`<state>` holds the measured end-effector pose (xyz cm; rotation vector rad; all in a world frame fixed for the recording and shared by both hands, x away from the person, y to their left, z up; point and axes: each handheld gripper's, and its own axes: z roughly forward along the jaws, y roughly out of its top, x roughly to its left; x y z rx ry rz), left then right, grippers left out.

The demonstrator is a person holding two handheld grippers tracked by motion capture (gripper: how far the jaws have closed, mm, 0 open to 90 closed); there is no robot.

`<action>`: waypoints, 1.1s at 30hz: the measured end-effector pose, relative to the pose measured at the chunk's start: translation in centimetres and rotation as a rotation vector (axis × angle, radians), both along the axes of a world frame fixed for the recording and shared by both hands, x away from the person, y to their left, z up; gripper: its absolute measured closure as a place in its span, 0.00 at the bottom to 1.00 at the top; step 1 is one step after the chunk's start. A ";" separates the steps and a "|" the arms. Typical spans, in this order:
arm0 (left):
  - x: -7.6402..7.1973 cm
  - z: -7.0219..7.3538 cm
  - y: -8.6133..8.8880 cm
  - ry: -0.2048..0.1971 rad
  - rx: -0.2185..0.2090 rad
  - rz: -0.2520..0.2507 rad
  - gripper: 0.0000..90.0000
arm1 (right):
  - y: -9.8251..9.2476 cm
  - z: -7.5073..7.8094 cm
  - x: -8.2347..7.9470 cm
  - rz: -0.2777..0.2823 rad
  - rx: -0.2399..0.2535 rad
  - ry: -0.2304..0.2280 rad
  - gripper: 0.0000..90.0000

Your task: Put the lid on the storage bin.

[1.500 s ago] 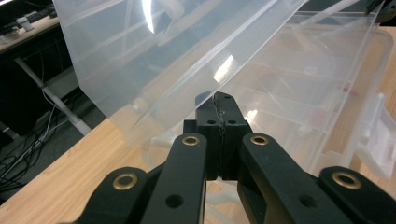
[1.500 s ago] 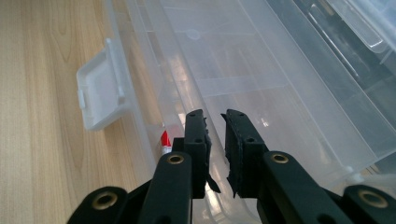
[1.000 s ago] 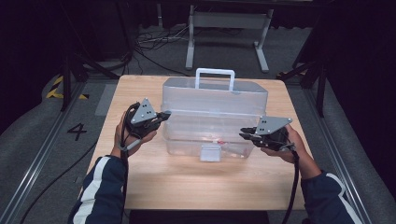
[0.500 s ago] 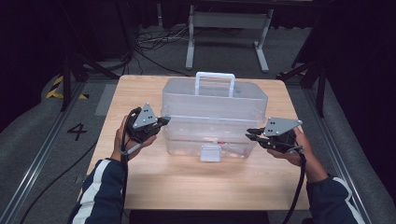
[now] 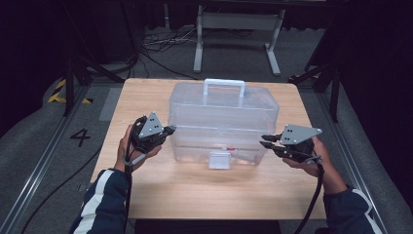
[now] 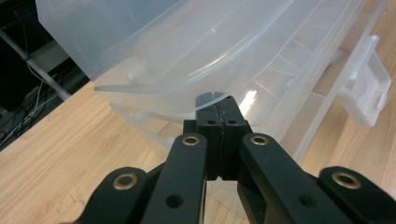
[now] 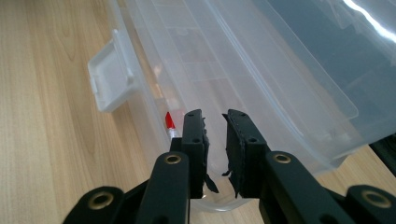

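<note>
Clear plastic box (image 5: 223, 124), pale wooden table (image 5: 195, 190), black grippers, grey plates.

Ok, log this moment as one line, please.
left hand-held gripper: shut, at lid edge of clear box | right hand-held gripper: jaws just opening, slightly apart at box end | latch: down | on table

You can read one sign: a dark numeral "4" (image 5: 80, 137) on the grey carpeted floor (image 5: 34, 146), well to the left of your left gripper (image 5: 168, 130), beyond the table edge.

The box (image 5: 223, 122) sits on the table (image 5: 146, 190), between both claws.
</note>
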<state>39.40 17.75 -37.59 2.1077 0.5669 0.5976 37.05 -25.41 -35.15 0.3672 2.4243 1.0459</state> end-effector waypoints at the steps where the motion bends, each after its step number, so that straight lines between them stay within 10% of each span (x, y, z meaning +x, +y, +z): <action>1: 0.0 0.0 0.0 0.000 0.001 0.000 1.00 | -0.1 0.0 -0.1 0.006 0.001 0.004 0.87; 33: -1.3 -1.6 0.1 0.046 0.059 0.003 1.00 | -2.2 -2.2 -0.8 -0.058 -0.026 0.079 0.81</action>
